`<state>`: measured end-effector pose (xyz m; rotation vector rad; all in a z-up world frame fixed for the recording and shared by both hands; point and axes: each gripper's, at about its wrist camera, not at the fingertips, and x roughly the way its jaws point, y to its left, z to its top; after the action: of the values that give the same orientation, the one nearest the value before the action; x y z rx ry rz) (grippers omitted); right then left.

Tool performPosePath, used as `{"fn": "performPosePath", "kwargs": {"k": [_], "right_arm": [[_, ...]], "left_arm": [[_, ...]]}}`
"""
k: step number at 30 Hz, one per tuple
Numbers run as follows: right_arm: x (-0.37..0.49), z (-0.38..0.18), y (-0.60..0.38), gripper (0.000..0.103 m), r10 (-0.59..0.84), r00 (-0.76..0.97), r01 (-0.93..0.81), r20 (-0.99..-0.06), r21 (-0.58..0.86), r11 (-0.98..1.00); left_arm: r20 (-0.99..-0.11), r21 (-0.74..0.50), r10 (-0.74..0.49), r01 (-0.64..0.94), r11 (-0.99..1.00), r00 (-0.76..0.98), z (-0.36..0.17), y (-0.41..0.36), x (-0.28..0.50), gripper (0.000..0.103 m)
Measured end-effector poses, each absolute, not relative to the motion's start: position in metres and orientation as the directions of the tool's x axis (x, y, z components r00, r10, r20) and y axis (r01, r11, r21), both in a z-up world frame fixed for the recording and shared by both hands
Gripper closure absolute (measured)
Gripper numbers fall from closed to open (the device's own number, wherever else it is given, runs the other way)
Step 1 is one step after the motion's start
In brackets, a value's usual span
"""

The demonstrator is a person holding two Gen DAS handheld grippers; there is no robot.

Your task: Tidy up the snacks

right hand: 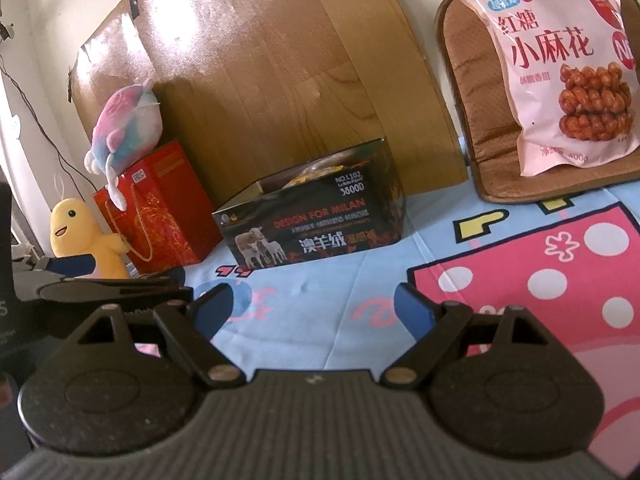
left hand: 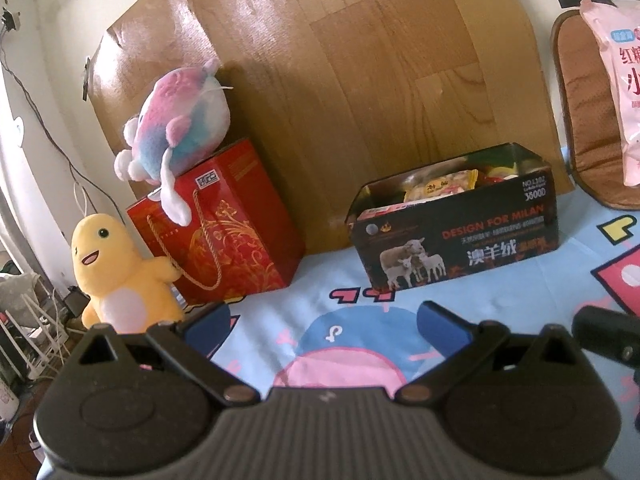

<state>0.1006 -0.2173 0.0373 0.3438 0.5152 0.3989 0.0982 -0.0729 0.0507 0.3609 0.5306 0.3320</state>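
Sitting at the far left, a yellow plush toy [left hand: 110, 276] leans against a red gift bag [left hand: 224, 232] with gold cord handles, and a pink-and-blue plush fish [left hand: 180, 124] lies on top of that bag. Behind them a wood-grain board [left hand: 340, 80] stands propped against the wall. Right of the bag and apart from it, an open black box [left hand: 456, 236] printed with sheep and the words "DESIGN FOR MILAN" rests on the cartoon-print sheet [left hand: 520, 292]; several wrapped snacks [left hand: 440, 186] lie inside it, their tops showing above the rim. Farther right, a brown cushion [right hand: 476, 120] leans upright, and a pink bag of twisted dough snacks [right hand: 560, 68] rests against it, well apart from the box.

Nearest the camera, the left gripper [left hand: 324, 326] hangs over the sheet in front of the box with its blue-padded fingers [left hand: 440, 322] spread wide and nothing between them. The right gripper [right hand: 314, 308] sits beside it, to its right, over the pink dotted patch of the print; its fingers [right hand: 412, 310] are likewise spread apart and empty.
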Motion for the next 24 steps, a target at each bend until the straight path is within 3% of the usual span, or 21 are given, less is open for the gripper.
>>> {"fn": "performPosePath", "kwargs": {"k": [24], "right_arm": [[0.1020, 0.0342, -0.2137, 0.013, 0.462, 0.780, -0.292, -0.421, 0.409, 0.864]], "left_arm": [[-0.454, 0.409, 0.393, -0.205, 0.889, 0.799, 0.0431, -0.0637, 0.1010, 0.000]]}}
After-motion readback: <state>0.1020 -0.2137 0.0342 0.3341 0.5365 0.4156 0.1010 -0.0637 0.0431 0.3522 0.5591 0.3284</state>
